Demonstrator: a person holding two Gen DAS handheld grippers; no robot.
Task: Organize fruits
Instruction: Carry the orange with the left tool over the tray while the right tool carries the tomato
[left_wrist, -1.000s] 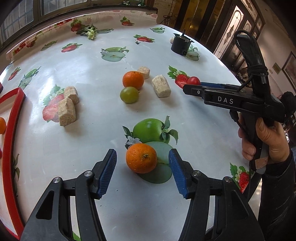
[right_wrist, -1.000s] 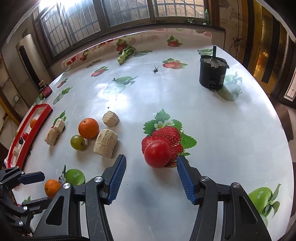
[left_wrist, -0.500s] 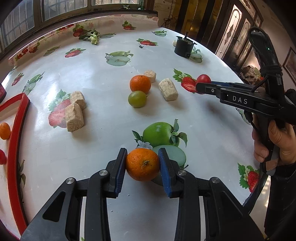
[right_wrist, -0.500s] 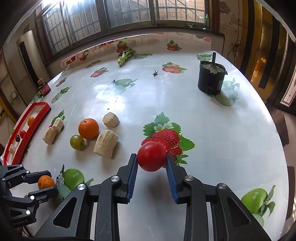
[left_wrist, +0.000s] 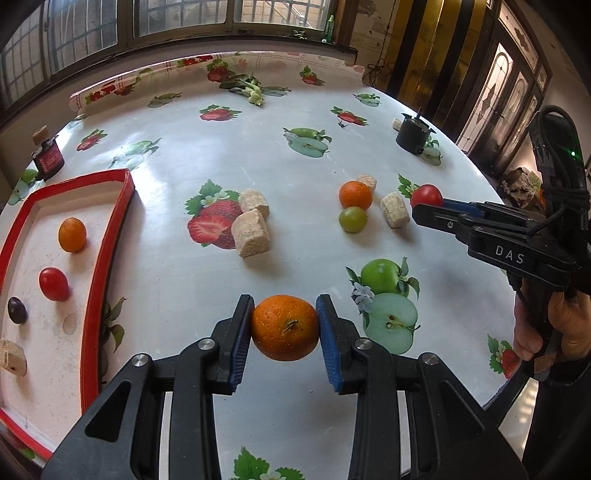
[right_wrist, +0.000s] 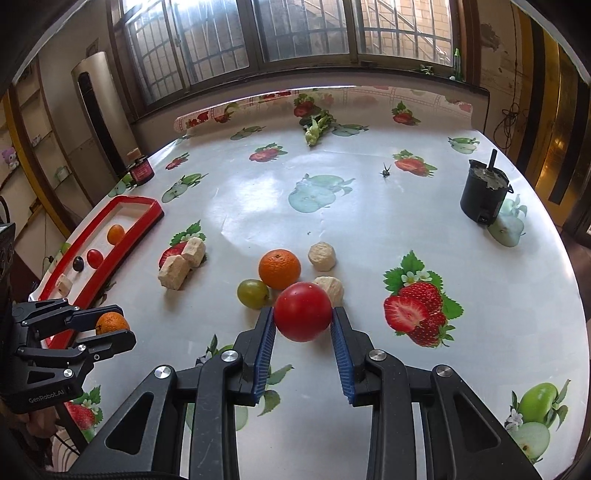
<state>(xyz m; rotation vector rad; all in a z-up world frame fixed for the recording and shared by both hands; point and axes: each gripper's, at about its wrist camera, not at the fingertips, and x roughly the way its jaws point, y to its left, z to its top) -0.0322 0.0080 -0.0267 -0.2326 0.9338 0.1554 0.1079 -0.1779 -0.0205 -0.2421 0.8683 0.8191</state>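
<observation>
The table (left_wrist: 295, 177), covered in a white cloth printed with strawberries and apples, fills both views. At its left edge lies the red-rimmed tray (left_wrist: 110, 236), which holds a small orange fruit (left_wrist: 72, 234), a red tomato (left_wrist: 53, 283), a dark plum (left_wrist: 17, 310) and a beige block (left_wrist: 11, 356). A black pot (right_wrist: 484, 195) stands toward the far right side, and a small dark jar (left_wrist: 48, 160) sits beyond the tray.

The left tongs (left_wrist: 284, 328) are closed onto an orange (left_wrist: 284, 326), both blue pads pressing its sides, with the fruit raised over the table's near part, right of the tray. The right tongs (right_wrist: 303, 325) are clamped on a red tomato (right_wrist: 303, 312), held above the cloth near the middle cluster.

That cluster stays on the table: a second orange (right_wrist: 279, 268), a green grape-like fruit (right_wrist: 253, 293) touching it, and two pale cork-like chunks (right_wrist: 322, 255) beside them. Two more beige blocks (left_wrist: 253, 229) rest together on a printed strawberry, between tray and cluster.
</observation>
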